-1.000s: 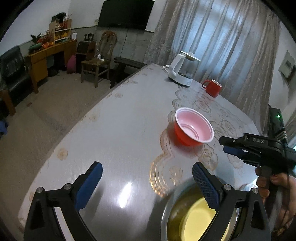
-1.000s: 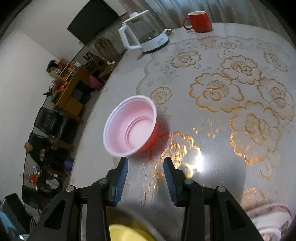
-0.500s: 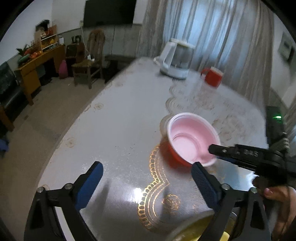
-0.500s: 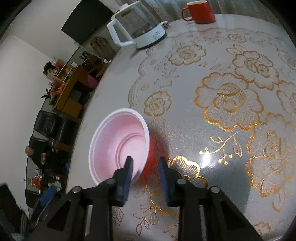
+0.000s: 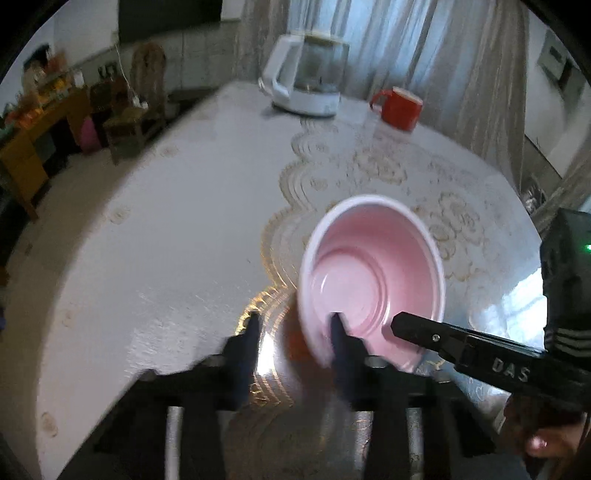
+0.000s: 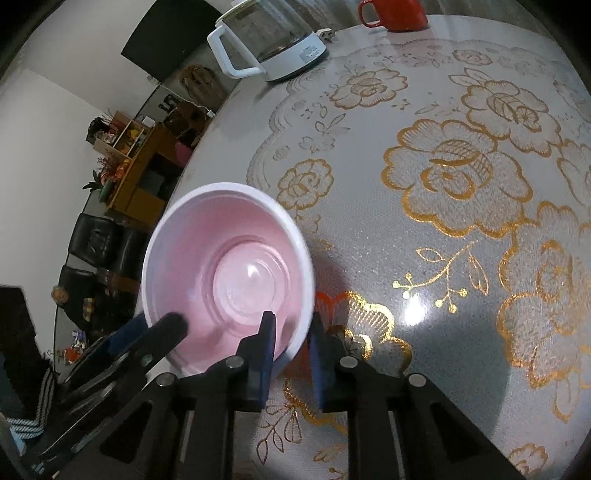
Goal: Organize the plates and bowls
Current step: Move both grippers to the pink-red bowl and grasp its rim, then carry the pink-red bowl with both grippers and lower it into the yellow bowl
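Bowl (image 6: 229, 273) (pink inside, red outside) sits near the table's (image 6: 461, 229) left edge, right gripper (image 6: 291, 354) straddling its near rim with a gap, left gripper (image 5: 293, 332) likewise, unclosed.

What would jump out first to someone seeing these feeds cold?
The pink-lined red bowl at the near table edge, with both tools straddling its rim: the right tool at the near rim, the left tool on the bowl's left side. Behind them, gold roses on the tablecloth, then a white kettle and a red mug at the far end.
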Demonstrator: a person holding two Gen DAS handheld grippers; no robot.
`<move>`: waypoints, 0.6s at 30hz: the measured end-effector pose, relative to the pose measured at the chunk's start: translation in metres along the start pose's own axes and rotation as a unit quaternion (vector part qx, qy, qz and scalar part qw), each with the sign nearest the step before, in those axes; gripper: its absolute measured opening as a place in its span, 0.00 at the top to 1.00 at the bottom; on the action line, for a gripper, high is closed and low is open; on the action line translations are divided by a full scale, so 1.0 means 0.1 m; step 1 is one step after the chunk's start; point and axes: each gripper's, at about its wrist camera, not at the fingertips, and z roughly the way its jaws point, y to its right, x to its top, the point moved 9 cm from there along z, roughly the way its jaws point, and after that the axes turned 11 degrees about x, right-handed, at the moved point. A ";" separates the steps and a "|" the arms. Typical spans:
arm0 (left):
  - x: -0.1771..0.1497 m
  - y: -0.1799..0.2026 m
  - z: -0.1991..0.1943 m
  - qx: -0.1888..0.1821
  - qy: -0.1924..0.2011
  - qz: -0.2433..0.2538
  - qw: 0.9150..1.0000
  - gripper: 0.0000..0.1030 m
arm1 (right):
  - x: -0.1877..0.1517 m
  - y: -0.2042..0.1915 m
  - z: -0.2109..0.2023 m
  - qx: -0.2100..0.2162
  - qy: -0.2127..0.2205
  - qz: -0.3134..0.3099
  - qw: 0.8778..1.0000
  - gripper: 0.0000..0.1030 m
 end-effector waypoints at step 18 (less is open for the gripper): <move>-0.22 0.07 -0.44 0.000 0.058 0.027 0.998 0.92 | -0.21 -0.19 -0.36 0.004 0.036 -0.021 0.999 0.89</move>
